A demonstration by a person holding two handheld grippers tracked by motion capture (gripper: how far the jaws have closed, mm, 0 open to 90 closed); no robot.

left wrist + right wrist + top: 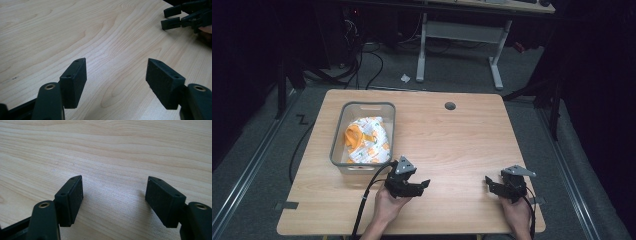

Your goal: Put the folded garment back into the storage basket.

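Observation:
A grey plastic basket [338, 150] stands on the left part of the wooden table [452, 140], holding a bundled white cloth with orange print [368, 140]. My left gripper [422, 186] rests low near the front edge, just right of the basket's near corner, open with nothing between its jaws [116, 80]. My right gripper [490, 184] sits near the front right of the table, also open and empty [115, 197]. In the left gripper view the right gripper [172, 18] appears at the upper right, its jaws apart.
A round cable hole [450, 106] marks the table's far edge. Beyond the table stands a white desk frame [459, 45], with cables on the grey floor. Bare wood lies between the two grippers and across the table's middle.

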